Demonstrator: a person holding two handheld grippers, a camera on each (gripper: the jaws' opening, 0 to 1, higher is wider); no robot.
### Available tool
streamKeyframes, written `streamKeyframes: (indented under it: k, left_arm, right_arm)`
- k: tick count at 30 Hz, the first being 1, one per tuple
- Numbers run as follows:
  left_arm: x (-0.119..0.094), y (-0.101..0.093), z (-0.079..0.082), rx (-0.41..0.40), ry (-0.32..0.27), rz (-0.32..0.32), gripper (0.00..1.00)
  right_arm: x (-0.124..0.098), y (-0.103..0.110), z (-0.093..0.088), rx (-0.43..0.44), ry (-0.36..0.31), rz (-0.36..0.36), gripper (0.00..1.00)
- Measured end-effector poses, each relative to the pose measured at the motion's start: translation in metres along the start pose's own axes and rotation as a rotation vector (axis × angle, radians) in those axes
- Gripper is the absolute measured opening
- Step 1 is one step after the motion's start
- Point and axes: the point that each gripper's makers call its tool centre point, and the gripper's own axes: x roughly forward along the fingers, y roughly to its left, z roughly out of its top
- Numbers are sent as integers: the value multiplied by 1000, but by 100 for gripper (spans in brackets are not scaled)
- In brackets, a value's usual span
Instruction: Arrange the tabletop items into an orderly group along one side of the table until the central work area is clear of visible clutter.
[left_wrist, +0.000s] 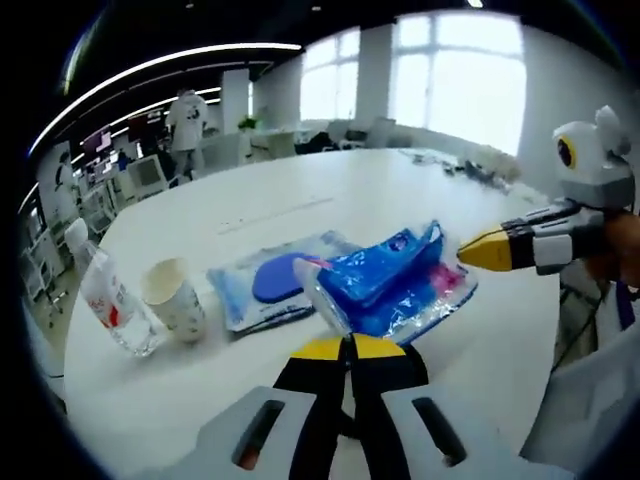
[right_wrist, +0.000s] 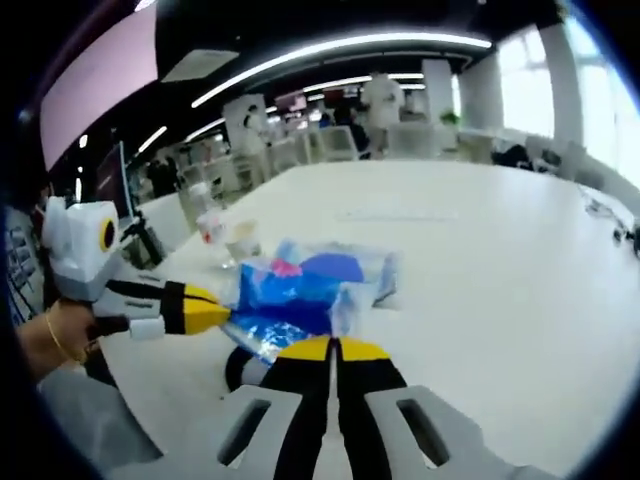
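Observation:
A crumpled blue plastic packet (left_wrist: 385, 275) (right_wrist: 290, 295) lies mid-table, partly over a flat wipes pack with a blue oval lid (left_wrist: 270, 285) (right_wrist: 372, 268). My left gripper (left_wrist: 350, 347) (right_wrist: 226, 316) is shut, its yellow tips pinching the packet's clear near corner. My right gripper (right_wrist: 333, 347) (left_wrist: 464, 254) is shut too, its tips right at the packet's other end with nothing visibly between them. A paper cup (left_wrist: 175, 298) (right_wrist: 240, 240) stands beside the wipes pack. Beyond the cup a clear water bottle (left_wrist: 105, 295) (right_wrist: 207, 222) with a red label stands upright.
The long white table (left_wrist: 330, 200) (right_wrist: 470, 260) stretches away with a wide bare surface. Small cables and clutter (left_wrist: 470, 165) lie at its far end. A person (left_wrist: 188, 120) stands in the background among desks and monitors. A hand (right_wrist: 50, 335) holds the left gripper.

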Motion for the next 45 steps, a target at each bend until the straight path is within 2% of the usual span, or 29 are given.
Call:
streamKeyframes:
  k: [10,16,19,25,32,39,45]
  left_arm:
    - [20,-29,10,16,2,-47,1]
    - [32,-38,17,24,-23,-64,1]
    - [39,-43,22,-20,-31,-82,1]
    - [50,-47,29,-58,-42,-88,1]
    - [68,-48,35,-206,-72,-99,1]
    - [91,-53,39,-268,-110,-112,1]
    - [110,-56,43,-354,-148,-131,1]
  right_arm:
    - [-8,-35,4,42,-17,-53,0]
    - [-10,-53,6,7,-6,-78,0]
    - [-9,-60,8,-5,-5,-84,0]
    - [-7,-75,16,5,-19,-96,0]
    - [-2,-93,22,33,-30,-121,0]
    - [3,-116,26,21,-33,-159,0]
    - [10,-134,28,14,-31,-183,0]
